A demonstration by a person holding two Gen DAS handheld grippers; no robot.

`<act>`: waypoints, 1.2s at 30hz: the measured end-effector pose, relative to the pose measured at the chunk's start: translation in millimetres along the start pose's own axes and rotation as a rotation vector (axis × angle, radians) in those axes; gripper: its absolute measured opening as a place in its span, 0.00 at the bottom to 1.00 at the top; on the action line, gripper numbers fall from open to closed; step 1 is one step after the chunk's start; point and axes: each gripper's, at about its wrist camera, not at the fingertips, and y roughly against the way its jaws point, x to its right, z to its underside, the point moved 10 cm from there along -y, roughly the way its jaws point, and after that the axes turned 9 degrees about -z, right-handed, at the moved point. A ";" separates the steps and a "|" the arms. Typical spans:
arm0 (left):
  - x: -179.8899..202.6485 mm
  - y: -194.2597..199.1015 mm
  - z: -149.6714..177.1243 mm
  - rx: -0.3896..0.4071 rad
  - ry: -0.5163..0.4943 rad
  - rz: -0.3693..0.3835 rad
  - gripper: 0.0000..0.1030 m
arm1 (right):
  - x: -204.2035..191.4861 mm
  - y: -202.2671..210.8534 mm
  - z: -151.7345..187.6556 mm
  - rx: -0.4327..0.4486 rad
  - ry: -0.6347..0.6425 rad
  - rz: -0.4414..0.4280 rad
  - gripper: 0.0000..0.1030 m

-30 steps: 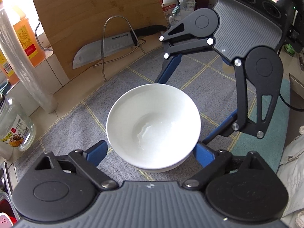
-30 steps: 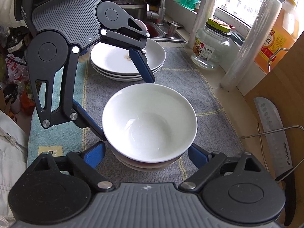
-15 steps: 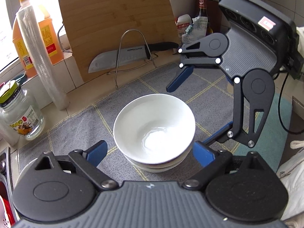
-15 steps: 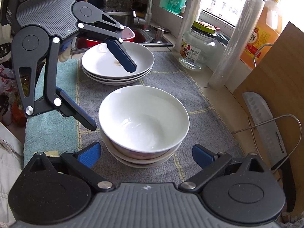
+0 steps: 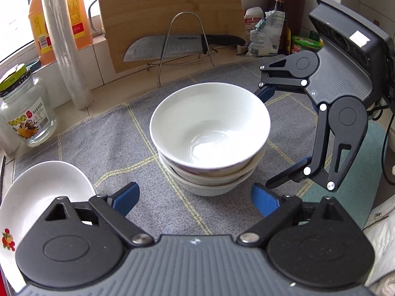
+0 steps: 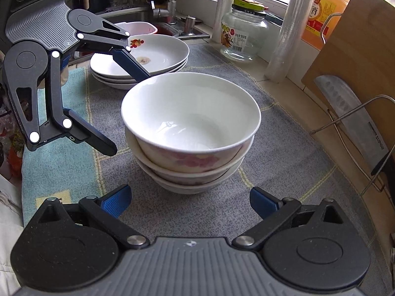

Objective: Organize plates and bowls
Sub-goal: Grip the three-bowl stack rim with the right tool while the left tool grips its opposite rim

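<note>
Right wrist: white pink-flowered bowls (image 6: 190,133) nested, both hand-held grippers' jaws apart, empty.

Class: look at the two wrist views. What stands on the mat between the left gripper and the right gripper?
The stack of bowls stands between the left gripper and right gripper, on the grey mat; both wrist views show it.

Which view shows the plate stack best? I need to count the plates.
The right wrist view: the plate stack shows nearly whole, layered rims visible, partly crossed by the left claw. The left wrist view catches only the top plate's edge behind its own claw.
</note>
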 end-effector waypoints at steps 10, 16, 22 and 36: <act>11.4 -19.4 4.7 -0.029 -0.130 0.050 0.94 | -1.6 -20.3 6.8 -0.035 0.002 -0.003 1.00; 15.4 -27.4 1.3 -0.032 -0.190 0.064 0.94 | 5.7 -17.6 0.1 -0.026 0.024 -0.001 1.00; 15.2 -34.6 -1.0 -0.042 -0.251 0.078 0.91 | 7.2 -17.9 -6.7 -0.041 0.074 -0.025 0.99; 14.3 -40.3 -7.8 -0.030 -0.338 0.123 0.86 | 6.6 -18.7 -19.9 -0.059 0.138 -0.075 0.91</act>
